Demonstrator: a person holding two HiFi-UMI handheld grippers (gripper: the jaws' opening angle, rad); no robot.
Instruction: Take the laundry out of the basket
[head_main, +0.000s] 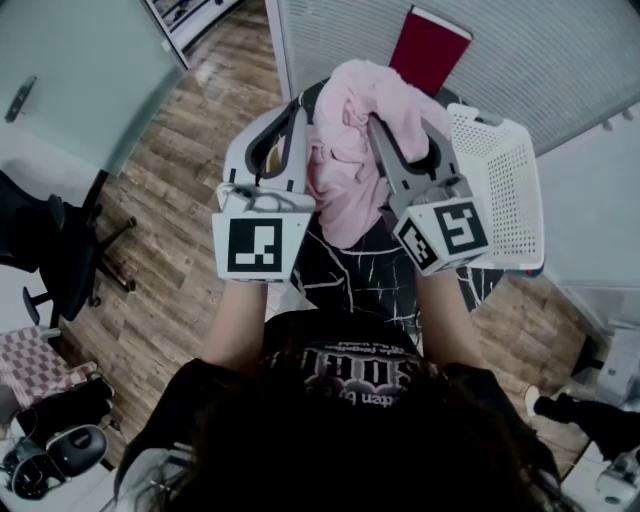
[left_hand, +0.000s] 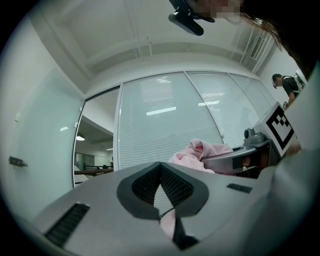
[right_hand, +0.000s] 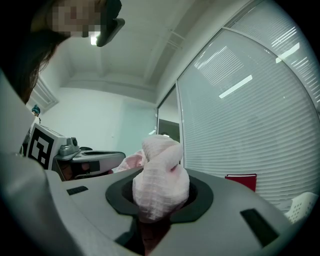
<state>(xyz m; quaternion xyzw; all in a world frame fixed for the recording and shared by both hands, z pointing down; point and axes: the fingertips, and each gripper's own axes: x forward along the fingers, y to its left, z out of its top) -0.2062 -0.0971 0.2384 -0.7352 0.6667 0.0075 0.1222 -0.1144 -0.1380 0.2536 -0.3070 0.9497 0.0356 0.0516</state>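
From the head view, the floor (head_main: 180, 150) is wood planks, with a black office chair (head_main: 60, 250) at the left, a frosted glass panel (head_main: 70, 70) beyond it and a wall of white blinds (head_main: 560, 50) at the top, where a red book (head_main: 428, 48) leans. A dark table (head_main: 340, 270) with pale crack-like lines sits right in front of the person, and a white perforated basket (head_main: 500, 190) stands at its right side. The pink cloth (head_main: 345, 170) is out of the basket, held up over the table just left of it, between the left gripper (head_main: 295, 110) and the right gripper (head_main: 400, 135). In the left gripper view, blinds and a white ceiling fill the background, with a doorway (left_hand: 95, 145) into another room at the left; this gripper's jaws are clenched tip to tip, with a sliver of the cloth showing in the gap lower down. In the right gripper view, the blinds run along the right with the book at their foot and a basket corner at the edge; these jaws are clamped on a bulging wad of the cloth.
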